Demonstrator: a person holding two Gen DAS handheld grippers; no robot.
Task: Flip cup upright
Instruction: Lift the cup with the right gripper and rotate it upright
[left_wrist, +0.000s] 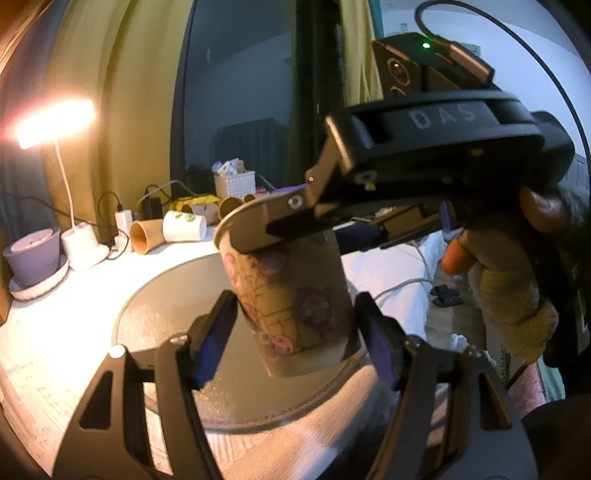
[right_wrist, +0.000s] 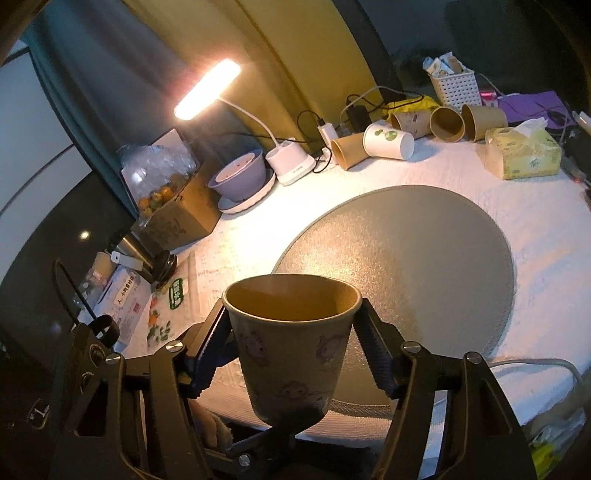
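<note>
The brown paper cup (right_wrist: 291, 343), printed with faint cartoon figures, is mouth-up and slightly tilted above the near edge of the round grey mat (right_wrist: 424, 258). The right tool (right_wrist: 291, 332) grips it just under the rim. The left tool (left_wrist: 295, 325) is open, its pads either side of the cup's base. Beyond the mat on the counter (right_wrist: 535, 236) lie spare cups (right_wrist: 388, 142) and a tissue pack (right_wrist: 522, 153). The right tool's body reads "DAS".

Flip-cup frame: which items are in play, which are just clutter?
In play:
- patterned paper cup, mouth up, off the table
- right claw, shut on the cup below its rim
- left claw, open around the cup's base
- round grey mat

Clutter:
- desk lamp
- spare cups lying on their sides
- tissue pack
- purple bowl
- white basket
</note>
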